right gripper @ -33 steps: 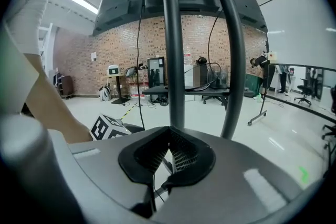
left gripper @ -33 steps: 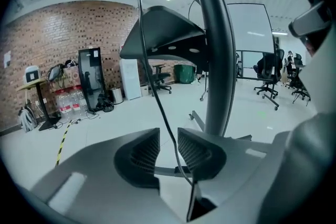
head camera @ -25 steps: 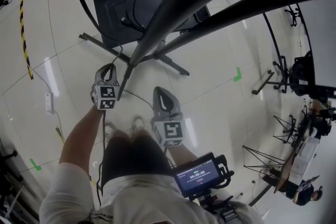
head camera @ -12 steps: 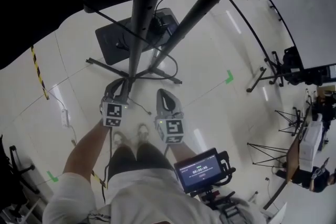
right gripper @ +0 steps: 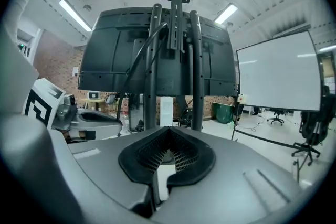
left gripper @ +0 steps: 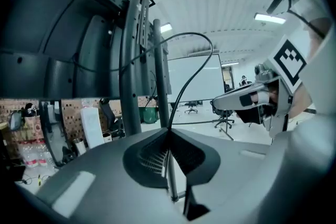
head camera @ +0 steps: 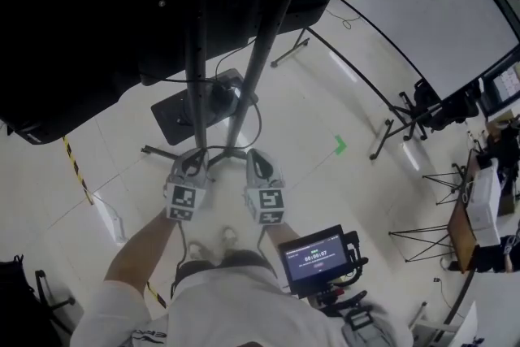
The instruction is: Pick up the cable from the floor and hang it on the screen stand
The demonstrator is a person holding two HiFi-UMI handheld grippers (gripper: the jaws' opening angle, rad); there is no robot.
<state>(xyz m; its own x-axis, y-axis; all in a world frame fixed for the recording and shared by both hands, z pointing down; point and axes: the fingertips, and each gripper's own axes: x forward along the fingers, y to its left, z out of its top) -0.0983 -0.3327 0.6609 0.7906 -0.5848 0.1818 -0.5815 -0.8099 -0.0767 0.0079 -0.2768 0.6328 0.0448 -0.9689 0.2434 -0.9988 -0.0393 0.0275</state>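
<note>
A thin black cable (left gripper: 179, 98) rises out of my left gripper (left gripper: 169, 136), which is shut on it, and arcs up and left to the screen stand's posts (left gripper: 129, 76). In the head view the left gripper (head camera: 193, 162) sits just in front of the posts (head camera: 195, 53), with the right gripper (head camera: 258, 161) beside it. The right gripper (right gripper: 169, 147) is shut with nothing between its pads and faces the back of the black screen (right gripper: 157, 55). More cable loops near the stand's black base plate (head camera: 175, 110).
A whiteboard (head camera: 422, 20) on a wheeled frame stands to the right. Yellow-black tape (head camera: 75, 166) and a white power strip (head camera: 110, 215) lie on the floor at left. Folded tripods (head camera: 414, 236) stand at the right edge, and a small monitor (head camera: 317, 260) hangs at the person's chest.
Both grippers have risen and closed in on the stand's posts, and the head view has tilted up so the screen fills the top. The left gripper still holds the cable.
</note>
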